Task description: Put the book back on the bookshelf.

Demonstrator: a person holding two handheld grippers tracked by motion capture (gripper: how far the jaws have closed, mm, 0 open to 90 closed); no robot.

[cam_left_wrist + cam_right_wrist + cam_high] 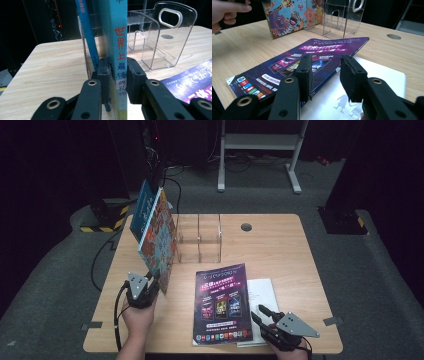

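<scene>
Left gripper (118, 75) clamped on spine of picture book (119, 50), held upright, tilted, at left end of clear rack (200, 237) beside a blue book (140, 210). Right gripper (325, 75) released, jaws apart, hovering above purple magazine (222, 302) and white booklet (265, 292) lying flat on surface (280, 250).

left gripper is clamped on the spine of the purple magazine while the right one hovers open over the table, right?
Not quite: the left gripper is clamped on the spine of the colourful picture book, as the left gripper view shows. The purple magazine lies flat; the right gripper hovers open.
</scene>
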